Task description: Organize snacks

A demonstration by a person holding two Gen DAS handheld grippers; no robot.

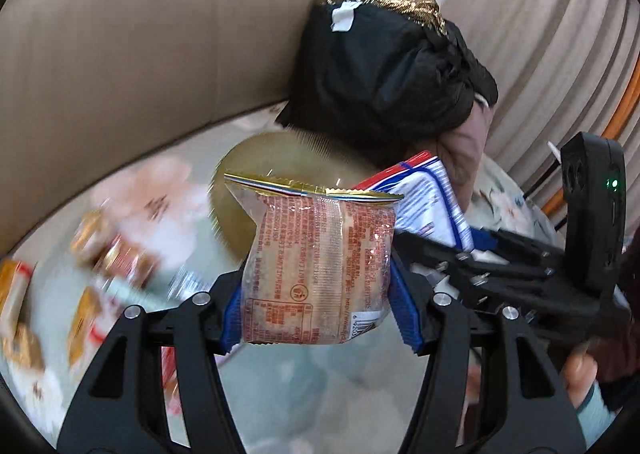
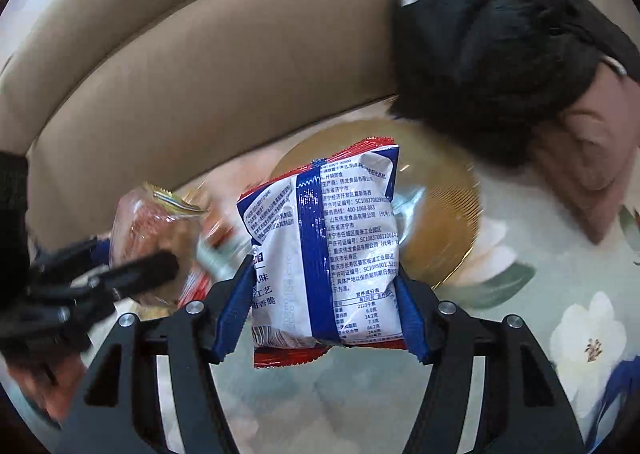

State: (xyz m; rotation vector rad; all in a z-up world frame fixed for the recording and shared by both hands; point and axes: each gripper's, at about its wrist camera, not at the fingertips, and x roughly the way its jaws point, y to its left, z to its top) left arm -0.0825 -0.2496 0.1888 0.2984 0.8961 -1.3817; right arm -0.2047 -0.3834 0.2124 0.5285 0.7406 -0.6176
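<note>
My left gripper (image 1: 318,318) is shut on a clear snack packet with red print and a gold top seal (image 1: 320,262), held upright above the floral surface. My right gripper (image 2: 322,318) is shut on a white, blue and red snack bag (image 2: 328,250), also held up. Both hang in front of a round gold plate (image 1: 256,162), which also shows in the right wrist view (image 2: 444,222). The right gripper and its bag (image 1: 432,194) appear at the right of the left wrist view. The left gripper's packet (image 2: 160,230) appears at the left of the right wrist view.
Several loose orange and red snack packets (image 1: 104,254) lie blurred on the floral cloth (image 2: 520,318) at the left. A black and gold bundle (image 1: 384,66) rests on a pink cushion (image 2: 592,158) behind the plate. A beige sofa back (image 1: 140,54) curves behind.
</note>
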